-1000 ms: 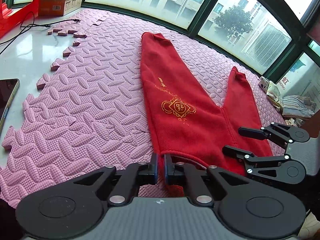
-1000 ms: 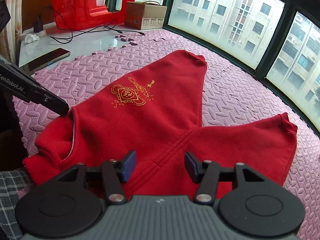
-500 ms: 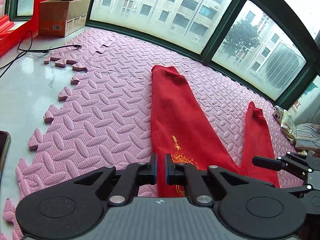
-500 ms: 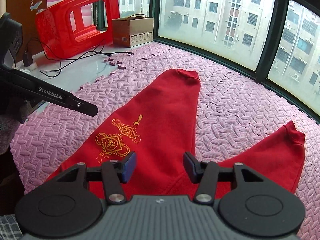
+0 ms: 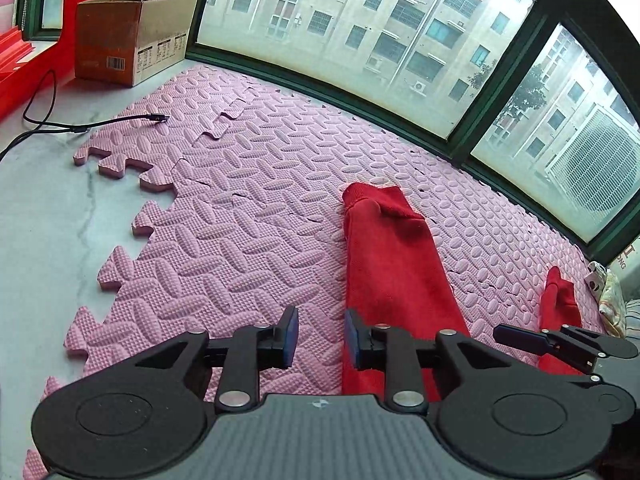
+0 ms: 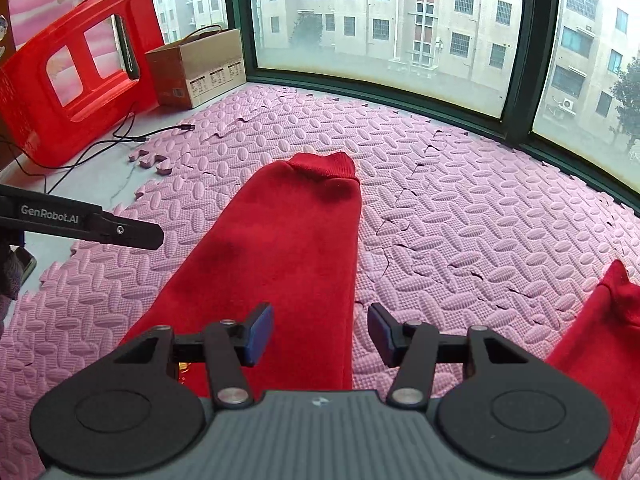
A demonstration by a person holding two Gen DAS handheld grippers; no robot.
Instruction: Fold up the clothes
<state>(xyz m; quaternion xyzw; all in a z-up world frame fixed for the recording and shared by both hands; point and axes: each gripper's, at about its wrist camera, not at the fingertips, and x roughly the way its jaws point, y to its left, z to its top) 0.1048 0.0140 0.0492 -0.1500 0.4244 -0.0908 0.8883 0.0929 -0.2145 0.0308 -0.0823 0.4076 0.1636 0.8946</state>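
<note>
A pink foam mat of interlocking tiles covers most of the sill below the curved windows, its jagged edge meeting bare white stone at 9 o'clock in the left wrist view. A red plastic chair lies tipped at 10 o'clock in the right wrist view, with a cardboard box just beside it toward 11 o'clock. The red trousers lie flat on the mat: 1 leg runs from the centre toward 12 o'clock with its ribbed cuff at the far end, the other shows at 4 o'clock.

The left gripper has just been opening and now stands released, its jaws parted with only mat between them, the trouser leg's edge just beside its right pad. The right gripper is open too, hovering over that leg's right edge. A black cable trails at 10 o'clock.
</note>
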